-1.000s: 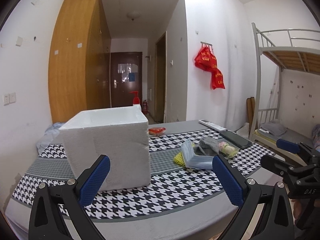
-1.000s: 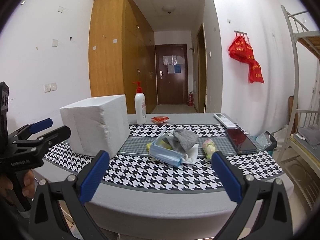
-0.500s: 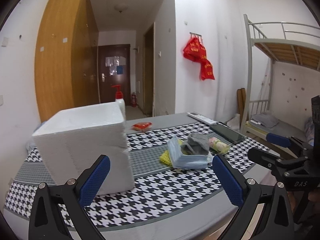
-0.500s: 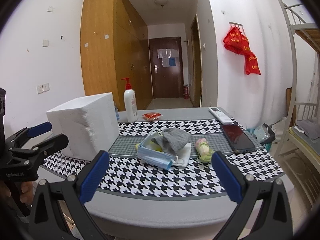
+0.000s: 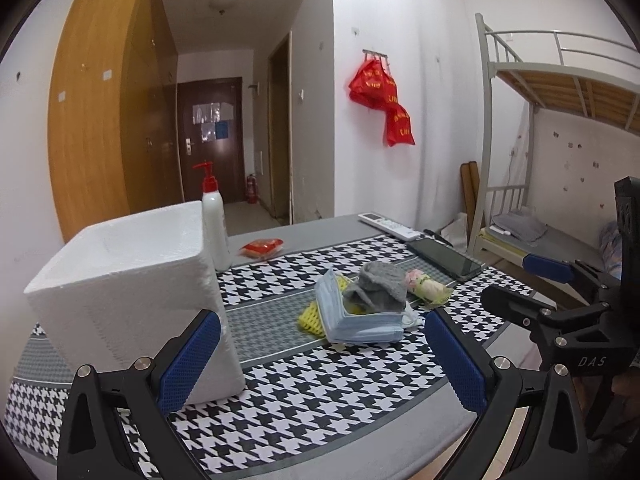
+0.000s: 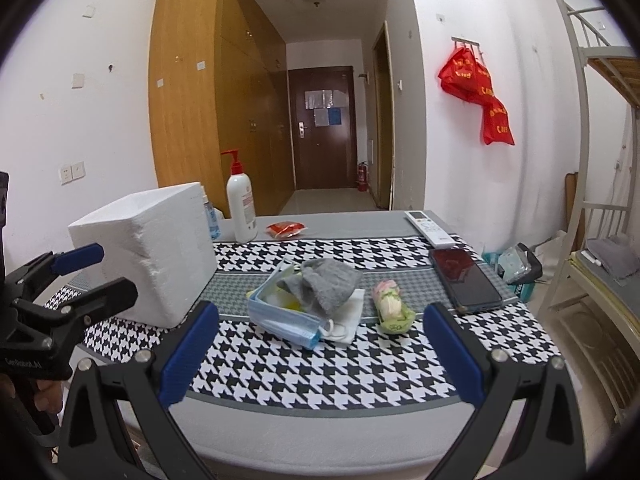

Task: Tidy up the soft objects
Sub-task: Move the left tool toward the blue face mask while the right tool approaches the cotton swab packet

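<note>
A pile of soft things lies mid-table: a stack of blue face masks (image 5: 352,320) (image 6: 280,316), a grey knitted cloth (image 5: 378,282) (image 6: 328,284) on top, a yellow mesh piece (image 5: 310,320) and a white tissue (image 6: 350,320). A small wrapped pink-and-green bundle (image 5: 426,288) (image 6: 390,306) lies to their right. A white foam box (image 5: 128,288) (image 6: 148,252) stands at the left. My left gripper (image 5: 320,360) is open and empty at the near edge. My right gripper (image 6: 318,354) is open and empty, short of the pile.
On the houndstooth table cloth (image 6: 320,364) are a pump bottle (image 6: 241,204), a red snack packet (image 6: 286,229), a white remote (image 6: 430,228) and a dark phone (image 6: 464,280). A bunk bed (image 5: 560,152) stands to the right.
The left gripper's view has swung right, so the foam box sits further left and the pile nearer centre. The right gripper has edged closer to the pile. Both stay open.
</note>
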Demonstrator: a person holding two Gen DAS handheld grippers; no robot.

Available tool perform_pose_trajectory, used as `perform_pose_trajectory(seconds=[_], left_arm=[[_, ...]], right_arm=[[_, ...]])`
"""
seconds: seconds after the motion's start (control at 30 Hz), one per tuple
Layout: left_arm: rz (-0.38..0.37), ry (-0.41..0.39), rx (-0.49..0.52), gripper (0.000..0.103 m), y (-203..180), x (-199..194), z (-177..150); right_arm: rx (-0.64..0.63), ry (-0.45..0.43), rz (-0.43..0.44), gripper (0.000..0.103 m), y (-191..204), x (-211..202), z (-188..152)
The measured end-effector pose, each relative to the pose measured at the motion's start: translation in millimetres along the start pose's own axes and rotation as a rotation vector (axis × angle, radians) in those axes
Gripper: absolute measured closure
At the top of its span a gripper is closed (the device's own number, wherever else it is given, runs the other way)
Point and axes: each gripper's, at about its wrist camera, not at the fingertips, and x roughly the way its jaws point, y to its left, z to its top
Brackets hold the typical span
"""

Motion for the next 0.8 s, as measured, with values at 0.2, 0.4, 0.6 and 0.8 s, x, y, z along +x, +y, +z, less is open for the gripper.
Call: perform_pose_trajectory(seconds=[0.2, 0.4, 0.6, 0.8], left_arm=[[-0.017, 0.039, 0.017, 0.001, -5.9, 21.4, 2.9], [-0.038, 0.07, 0.026, 0.001, -10.5, 40.7, 3.6], [-0.055, 0.107, 0.026, 0.001, -14.4, 60.5, 4.2], [-0.043, 0.152, 0.024, 0.001, -15.6, 79.2, 3.4]], right_arm=[[0.018, 0.022, -0.012, 0.0, -11.2, 14.1, 1.8], [0.018, 0.049, -0.023, 0.0, -19.4, 27.5, 2.7], [0.024, 0.074, -0.035, 0.0, -30.4, 41.5, 2.3], [0.028, 0.106, -0.039, 0.0, -39.4, 56.6, 1.9]])
